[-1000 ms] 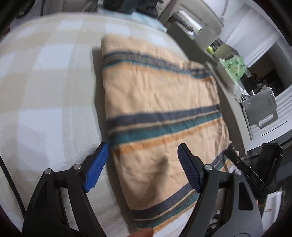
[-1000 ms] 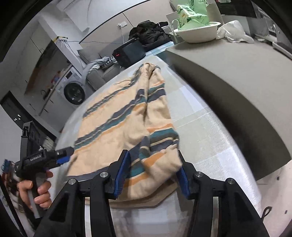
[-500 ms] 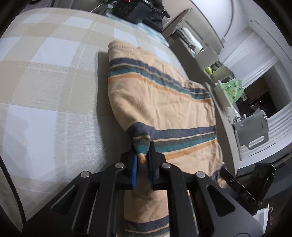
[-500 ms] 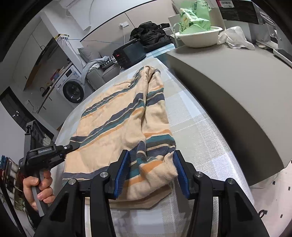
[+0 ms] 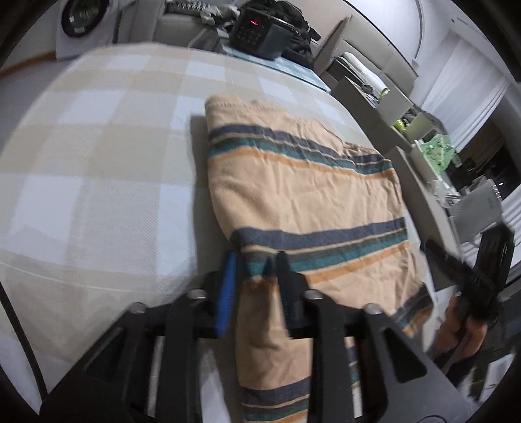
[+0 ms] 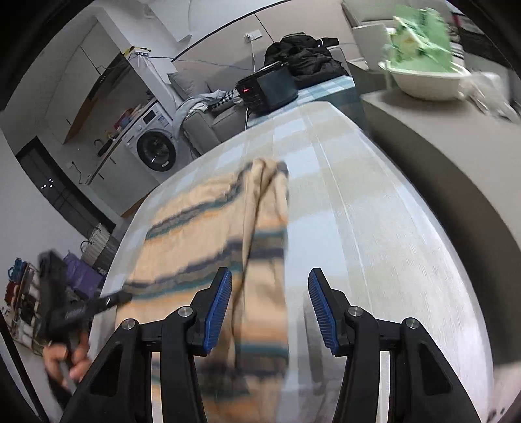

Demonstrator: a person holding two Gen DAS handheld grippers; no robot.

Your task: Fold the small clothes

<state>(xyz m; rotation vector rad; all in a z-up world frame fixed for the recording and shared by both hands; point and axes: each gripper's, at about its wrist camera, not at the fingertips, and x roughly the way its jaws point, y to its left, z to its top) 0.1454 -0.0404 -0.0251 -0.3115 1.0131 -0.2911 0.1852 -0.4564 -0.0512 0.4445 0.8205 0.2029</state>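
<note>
A tan striped garment (image 5: 302, 201) with navy, teal and orange bands lies folded on the checked tablecloth (image 5: 97, 169). My left gripper (image 5: 255, 279) has its jaws a small way apart with the garment's near left edge between them, the cloth no longer pinched tight. In the right wrist view the same garment (image 6: 228, 234) lies blurred with a raised fold along its right side. My right gripper (image 6: 270, 306) is open and empty above the garment's near right edge. The left gripper (image 6: 97, 302) shows at the garment's left edge in that view.
A black box with a red display (image 5: 260, 29) stands at the table's far end. A grey counter (image 6: 456, 156) runs along the right, holding a white bowl with green packaging (image 6: 426, 75). A washing machine (image 6: 156, 146) and sofa stand beyond.
My left gripper closed on the garment's left edge, then loosened its jaws. My right gripper let go of the garment's folded edge, opened wider and pulled back and up.
</note>
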